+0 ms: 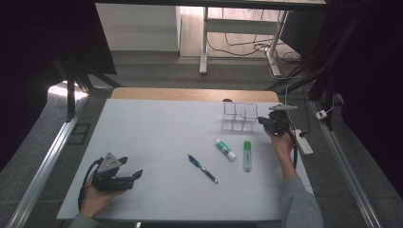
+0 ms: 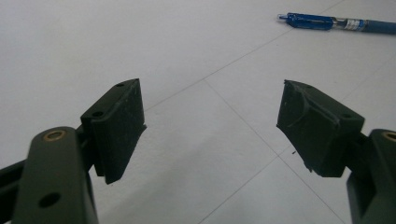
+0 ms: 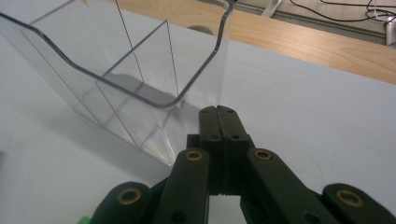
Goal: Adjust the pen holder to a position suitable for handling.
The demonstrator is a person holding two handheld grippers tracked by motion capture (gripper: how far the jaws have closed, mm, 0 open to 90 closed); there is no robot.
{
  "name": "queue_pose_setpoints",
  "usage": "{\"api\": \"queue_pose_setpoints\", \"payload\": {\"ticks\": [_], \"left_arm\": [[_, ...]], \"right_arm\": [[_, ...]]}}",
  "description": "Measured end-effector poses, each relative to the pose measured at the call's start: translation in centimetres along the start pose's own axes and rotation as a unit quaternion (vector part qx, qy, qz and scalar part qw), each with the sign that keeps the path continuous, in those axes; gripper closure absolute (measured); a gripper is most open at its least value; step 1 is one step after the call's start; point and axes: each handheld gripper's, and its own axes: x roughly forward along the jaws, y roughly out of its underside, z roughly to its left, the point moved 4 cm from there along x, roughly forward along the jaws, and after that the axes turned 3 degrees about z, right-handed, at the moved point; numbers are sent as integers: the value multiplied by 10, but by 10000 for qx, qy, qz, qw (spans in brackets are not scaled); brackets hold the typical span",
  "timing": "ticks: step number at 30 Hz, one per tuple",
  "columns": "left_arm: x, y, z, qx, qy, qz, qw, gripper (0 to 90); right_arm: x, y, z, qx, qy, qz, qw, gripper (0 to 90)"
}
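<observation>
Clear plastic box (image 1: 240, 117) far on the right of the white table (image 1: 157, 128), split into small parts inside, nothing seen in them. Right gripper (image 1: 263, 121) just beside the box's right wall, jaws pressed flat together with nothing between them, tips right at the box's bottom corner (image 3: 173, 140). Left gripper (image 1: 132, 167) near on the left, jaws wide apart, nothing between them. Blue pen (image 1: 202, 168), glue stick (image 1: 225, 149) and green marker (image 1: 247, 156) lying flat on the table, near side of the box, all outside it.
</observation>
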Motion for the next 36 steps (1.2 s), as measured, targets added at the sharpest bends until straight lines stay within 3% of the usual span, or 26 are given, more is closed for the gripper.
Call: {"api": "queue_pose_setpoints", "payload": {"ticks": [5,10,14,18,25,36], "left_arm": [[0,0,1,17,26,1,10000,229],[1,1,1,28,63,3,10000,230],[1,2,2,49,85,6,10000,231],[1,2,3,29,88,7,10000,231],[2,2,4,28,91,2,10000,232],[1,3,5,17,102,-4,9999,232]], "right_arm": [[6,-6,-2,-42,140,57,9999,892],[10,-13,-4,33,137,111,9998,892],[14,-16,-2,-115,235,281,9993,892],[17,-14,-3,16,130,317,9994,892],[20,-14,-1,-60,129,365,9992,893],[26,-25,19,-162,-20,302,9994,892]]}}
